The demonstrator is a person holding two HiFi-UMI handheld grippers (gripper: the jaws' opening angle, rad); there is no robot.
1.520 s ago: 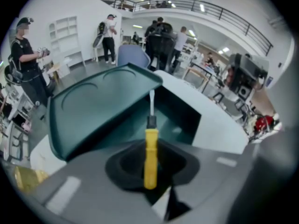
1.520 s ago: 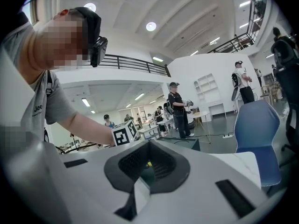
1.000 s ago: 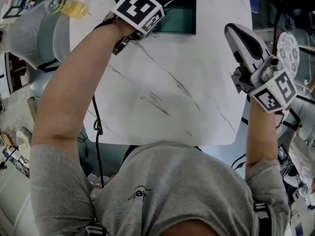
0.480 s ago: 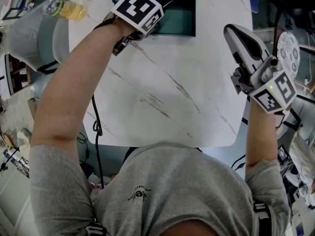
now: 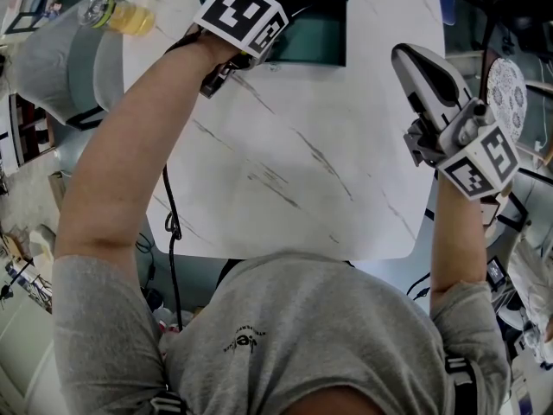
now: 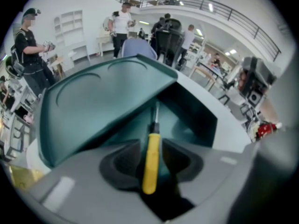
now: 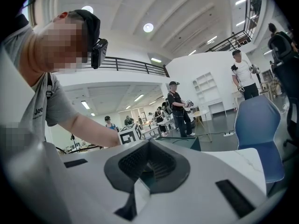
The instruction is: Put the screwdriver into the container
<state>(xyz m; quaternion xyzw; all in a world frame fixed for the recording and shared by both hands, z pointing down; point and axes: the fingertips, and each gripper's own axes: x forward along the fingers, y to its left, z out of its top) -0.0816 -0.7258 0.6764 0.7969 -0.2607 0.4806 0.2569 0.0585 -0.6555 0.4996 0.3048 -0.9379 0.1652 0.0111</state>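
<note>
A screwdriver with a yellow handle lies between the pads of my left gripper, its metal tip pointing down into the open teal container. The jaws are opening, and narrow gaps show beside the handle. The container's lid stands raised at the left. In the head view, the left gripper hangs over the container at the table's far edge. There the screwdriver is hidden under the marker cube. My right gripper is held up at the table's right side, shut with nothing in it.
A bottle of yellow liquid lies at the far left corner of the white marble table. A grey chair stands left of the table and a blue chair beyond it. Several people stand in the room behind.
Almost nothing differs in the head view: both hands hold their places, the left one still over the container.
</note>
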